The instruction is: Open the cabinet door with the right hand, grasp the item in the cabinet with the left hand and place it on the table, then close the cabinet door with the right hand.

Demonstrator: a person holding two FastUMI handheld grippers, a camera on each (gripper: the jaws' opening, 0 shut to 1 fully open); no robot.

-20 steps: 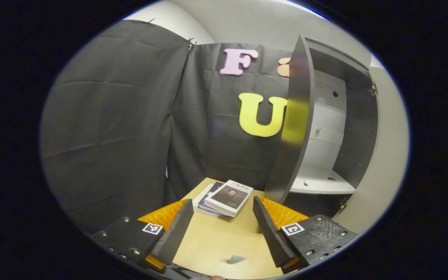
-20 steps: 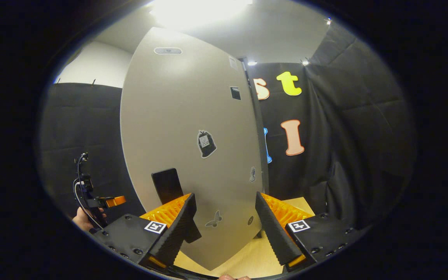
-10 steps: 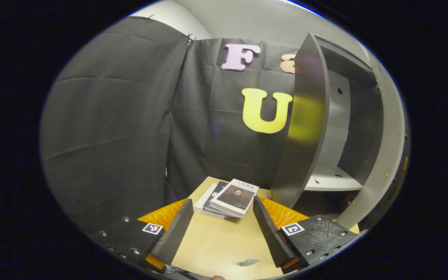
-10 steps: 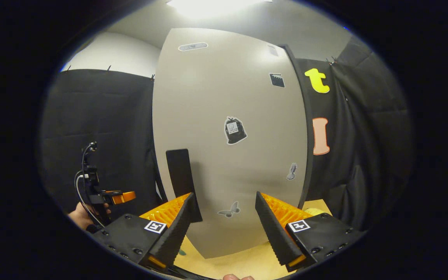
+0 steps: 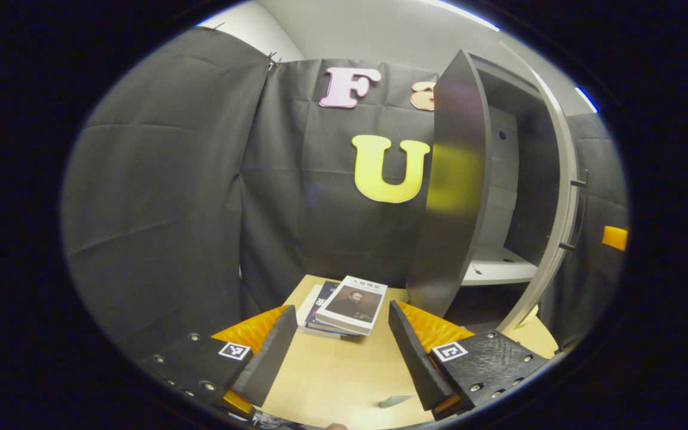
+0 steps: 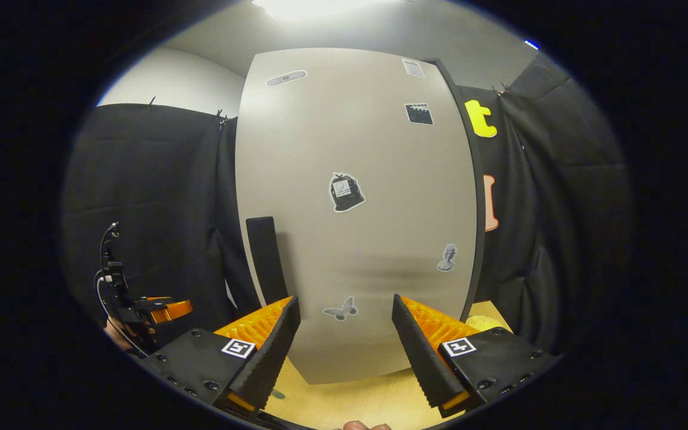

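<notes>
Right hand-held gripper (image 6: 345, 334) wide open, empty, facing cabinet door (image 6: 356, 209) mid-frame | left hand-held gripper (image 5: 338, 340) wide open, empty, over surface (image 5: 344, 376) | books (image 5: 350, 303) on surface, lower centre | door looks stiff, light; push near dark handle (image 6: 266, 260).

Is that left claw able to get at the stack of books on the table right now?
Probably yes: the left claw is open and the books lie just beyond its fingertips on bare table, nothing between.

Cabinet door (image 5: 550, 197) hides most of cabinet interior (image 5: 508, 197).
</notes>
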